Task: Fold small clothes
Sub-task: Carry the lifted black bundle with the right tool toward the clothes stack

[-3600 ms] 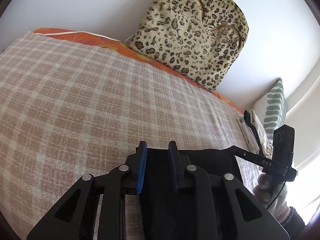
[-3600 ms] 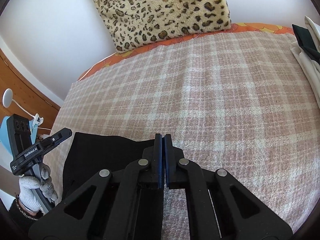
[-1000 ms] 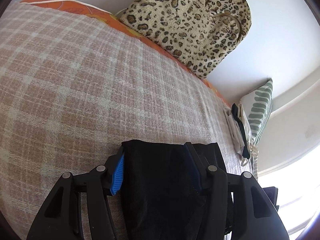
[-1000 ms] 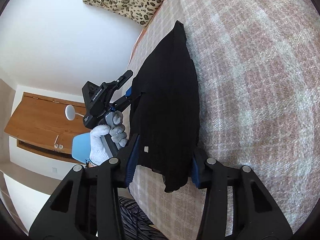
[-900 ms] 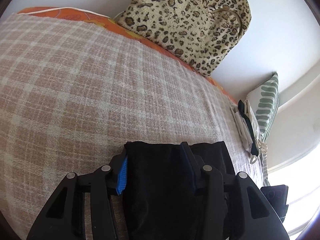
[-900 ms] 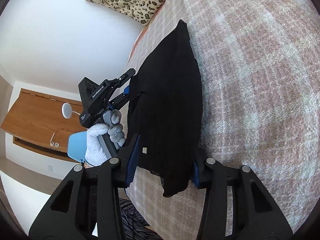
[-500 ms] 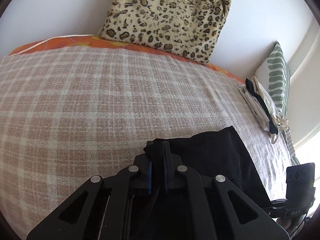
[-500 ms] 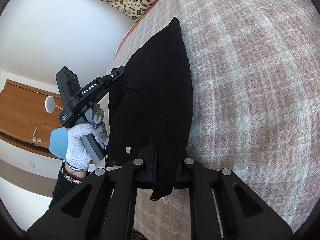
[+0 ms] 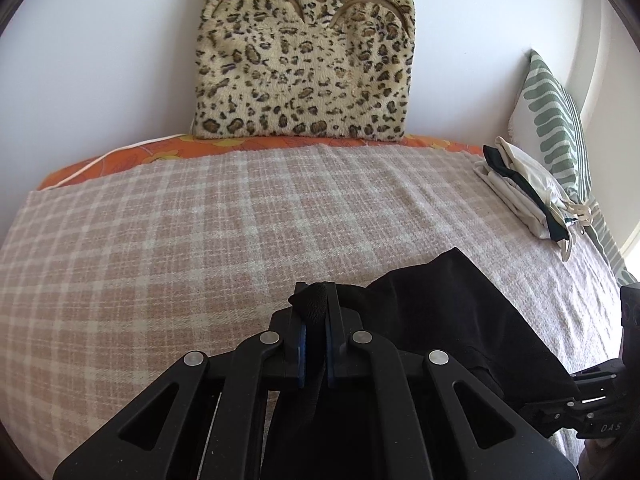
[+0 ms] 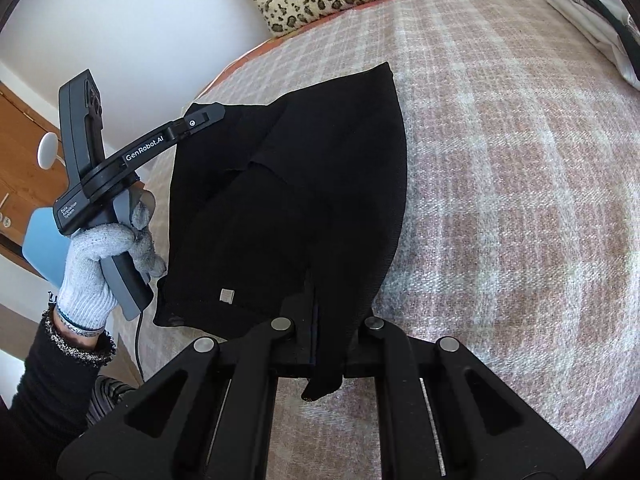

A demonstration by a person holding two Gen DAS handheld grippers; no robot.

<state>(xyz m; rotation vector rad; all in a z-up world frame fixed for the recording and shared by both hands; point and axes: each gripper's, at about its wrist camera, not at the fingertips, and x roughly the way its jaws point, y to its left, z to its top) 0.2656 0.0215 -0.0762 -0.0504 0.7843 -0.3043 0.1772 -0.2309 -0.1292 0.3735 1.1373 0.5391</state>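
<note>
A small black garment hangs stretched between both grippers just above the plaid blanket. My left gripper is shut on one bunched corner of the black garment, which pokes out past the fingertips. The right gripper is shut on the opposite near corner, with a flap of cloth hanging below its jaws. From the right wrist view the left gripper shows at the garment's far left corner, held by a gloved hand. The garment's far point rests on the blanket.
A leopard-print cushion leans on the white wall at the back of the bed. A stack of folded white and dark clothes lies at the right by a green-striped pillow. A wooden door and blue chair stand off the bed's left.
Both grippers, open around the garment's edge a second ago, have shut on its corners and lifted them off the blanket. Both wrists have rolled, so the views now sit more level.
</note>
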